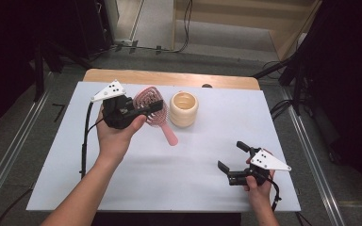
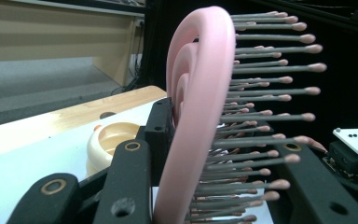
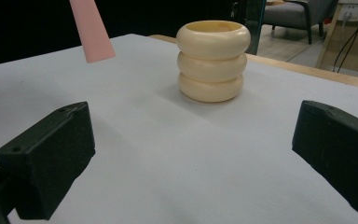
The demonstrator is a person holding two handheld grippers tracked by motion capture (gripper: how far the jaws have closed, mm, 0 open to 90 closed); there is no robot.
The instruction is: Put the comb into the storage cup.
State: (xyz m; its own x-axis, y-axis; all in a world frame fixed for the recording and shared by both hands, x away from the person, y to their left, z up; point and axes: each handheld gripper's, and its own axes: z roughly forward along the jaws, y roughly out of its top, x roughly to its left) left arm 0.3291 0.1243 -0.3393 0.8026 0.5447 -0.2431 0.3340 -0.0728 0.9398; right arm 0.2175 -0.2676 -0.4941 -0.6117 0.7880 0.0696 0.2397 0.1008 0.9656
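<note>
High view. A white sheet point(image 1: 169, 179) covers the table, with a strip of bare wood along its far edge. The left gripper point(image 1: 141, 111) is raised over the far-left part of the sheet, and its black jaws are clamped on the head of a pink hairbrush point(image 1: 156, 113). The brush head is oval and openwork, built of looping ribs; its handle is flat, smooth plastic and slants toward the near right, ending above the sheet. Just right of the brush stands a cream holder point(image 1: 184, 109), shaped like three stacked rounded rings, open at the top, matte. The right gripper point(image 1: 233, 158) is at the near-right of the sheet, well apart from both things, with its jaws spread wide and nothing between them.

Left gripper view. The hairbrush point(image 2: 198, 116) stands on edge between the jaws, which press it from both sides. Its frame is glossy pink, in concentric arches. Thin grey bristles with rounded pink tips jut out to the right in rows. The cream holder point(image 2: 106, 142) sits behind, low at left, its hollow mouth visible.

Right gripper view. The two blocky, matte black jaws stand far apart at the lower corners, empty. Between and beyond them the cream holder point(image 3: 213, 60) stands upright on the sheet. The hairbrush handle tip point(image 3: 92, 35) hangs in at upper left, clear of the sheet.
</note>
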